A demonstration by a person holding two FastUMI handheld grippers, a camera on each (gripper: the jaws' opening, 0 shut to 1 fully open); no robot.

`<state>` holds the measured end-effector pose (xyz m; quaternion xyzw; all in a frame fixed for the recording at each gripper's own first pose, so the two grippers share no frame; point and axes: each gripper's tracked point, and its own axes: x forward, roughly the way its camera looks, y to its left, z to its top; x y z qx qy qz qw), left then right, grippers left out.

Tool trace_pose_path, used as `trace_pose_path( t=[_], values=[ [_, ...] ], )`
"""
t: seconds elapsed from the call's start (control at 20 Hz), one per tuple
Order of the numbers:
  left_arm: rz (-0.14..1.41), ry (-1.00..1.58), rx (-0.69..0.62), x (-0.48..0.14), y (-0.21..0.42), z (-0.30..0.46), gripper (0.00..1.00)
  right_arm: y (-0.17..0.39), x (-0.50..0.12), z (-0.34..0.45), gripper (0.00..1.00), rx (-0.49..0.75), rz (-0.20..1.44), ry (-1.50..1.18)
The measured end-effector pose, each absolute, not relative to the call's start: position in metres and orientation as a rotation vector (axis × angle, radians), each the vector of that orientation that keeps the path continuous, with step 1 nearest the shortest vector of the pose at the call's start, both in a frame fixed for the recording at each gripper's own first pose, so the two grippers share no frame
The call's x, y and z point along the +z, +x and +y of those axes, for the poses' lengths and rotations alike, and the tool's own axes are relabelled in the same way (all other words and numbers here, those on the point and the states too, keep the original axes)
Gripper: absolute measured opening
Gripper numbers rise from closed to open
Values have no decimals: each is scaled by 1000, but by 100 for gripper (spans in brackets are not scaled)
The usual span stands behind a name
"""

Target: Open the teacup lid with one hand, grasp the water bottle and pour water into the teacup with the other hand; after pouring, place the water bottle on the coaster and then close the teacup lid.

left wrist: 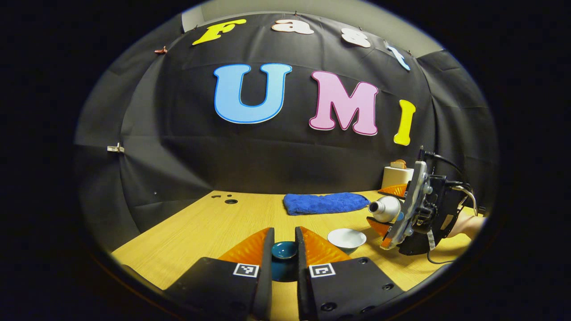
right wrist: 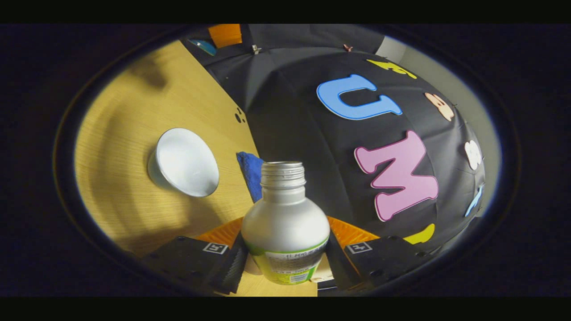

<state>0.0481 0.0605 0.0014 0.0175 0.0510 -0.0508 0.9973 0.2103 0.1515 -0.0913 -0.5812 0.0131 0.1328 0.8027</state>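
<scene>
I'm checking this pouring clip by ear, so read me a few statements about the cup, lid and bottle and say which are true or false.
1. The left gripper holds the teal lid between its fingers. True.
2. The water bottle has its cap on. False: its threaded mouth is open.
3. The bottle is tipped sideways, mouth toward the teacup. True.
4. The teacup is covered. False: its white inside shows.
5. A blue towel lies on the table. True.
6. The right gripper is empty. False: it grips the bottle.
</scene>
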Motion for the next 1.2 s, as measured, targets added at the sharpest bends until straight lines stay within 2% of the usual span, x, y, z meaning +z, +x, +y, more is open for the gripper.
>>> trace_pose_path(
  t=[0.35, 0.4, 1.2],
  values=[
    [118, 3, -111, -3, 48, 71, 27, 218, -100, 158, 77, 298, -12, -1432],
    [119, 2, -108, -3, 49, 73, 27, 219, -101, 158, 81, 299, -17, -1447],
    [137, -26, -122, -12, 51, 70, 27, 224, -97, 166, 81, 346, -119, -1669]
  ],
)
